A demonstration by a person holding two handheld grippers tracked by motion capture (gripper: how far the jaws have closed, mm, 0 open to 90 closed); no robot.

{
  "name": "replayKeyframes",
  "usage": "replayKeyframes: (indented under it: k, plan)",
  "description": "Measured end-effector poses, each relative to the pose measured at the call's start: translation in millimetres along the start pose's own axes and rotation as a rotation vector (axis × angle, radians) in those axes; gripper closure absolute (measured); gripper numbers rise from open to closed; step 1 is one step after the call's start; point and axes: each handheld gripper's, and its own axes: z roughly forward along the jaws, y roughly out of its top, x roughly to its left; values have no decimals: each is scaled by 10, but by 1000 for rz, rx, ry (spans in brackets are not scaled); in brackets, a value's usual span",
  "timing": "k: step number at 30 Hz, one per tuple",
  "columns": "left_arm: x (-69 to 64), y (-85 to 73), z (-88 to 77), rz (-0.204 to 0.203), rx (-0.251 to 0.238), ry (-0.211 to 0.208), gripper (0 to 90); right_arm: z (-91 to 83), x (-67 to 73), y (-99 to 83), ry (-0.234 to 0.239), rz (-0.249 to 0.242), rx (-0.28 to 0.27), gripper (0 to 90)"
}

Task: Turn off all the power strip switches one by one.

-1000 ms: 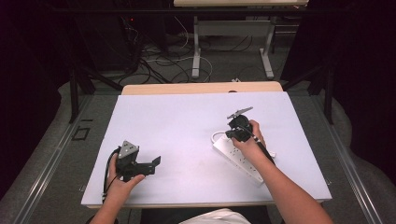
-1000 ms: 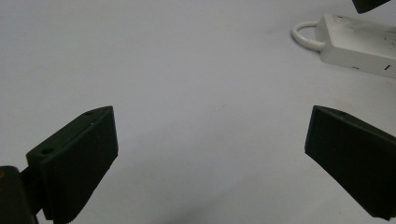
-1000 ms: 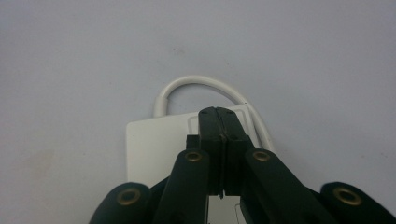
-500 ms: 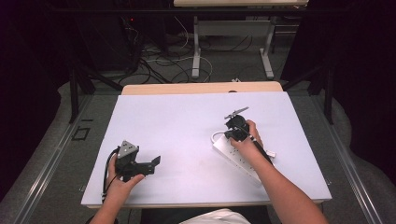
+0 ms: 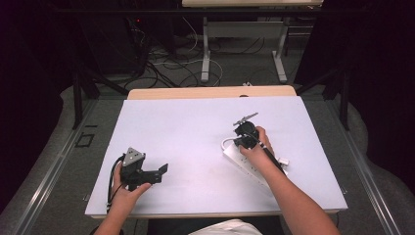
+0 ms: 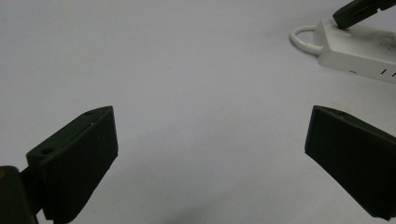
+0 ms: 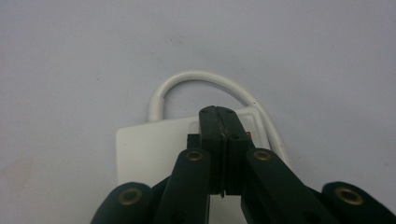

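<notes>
White power strip point(image 5: 248, 164) lies near the table's point(image 5: 195, 122) right edge, directly beneath the right gripper point(image 7: 219, 122), whose closed jaws press its cord end. Left gripper point(image 5: 161, 170), jaws spread wide and empty, hovers well apart near the front-left corner.

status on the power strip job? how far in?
Early. Done: the right gripper is shut, its tip over the cord end of the white plastic power strip, near what looks like its switch. In hand: likely pressing there; contact unclear. Left: the left gripper is open, idle over the white table.
</notes>
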Motion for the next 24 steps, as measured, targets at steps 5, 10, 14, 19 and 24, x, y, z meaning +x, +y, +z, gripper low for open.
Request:
replayKeyframes:
  k: [5, 10, 14, 19, 24]
  plan:
    - [-1, 1, 1, 2, 0, 0, 23, -1, 8, -4, -17, 13, 1, 900]
    - [-8, -1, 2, -6, -2, -5, 23, 10, -35, -19, -1, 44, -19, 900]
    - [0, 0, -2, 1, -1, -2, 23, 14, -79, -33, -36, 37, -32, 900]
    - [0, 2, 3, 1, -1, -1, 23, -4, -97, -63, 4, 48, -23, 900]
    - [-10, 3, 8, 1, 2, -2, 23, -1, -103, -89, 13, 44, -36, 900]
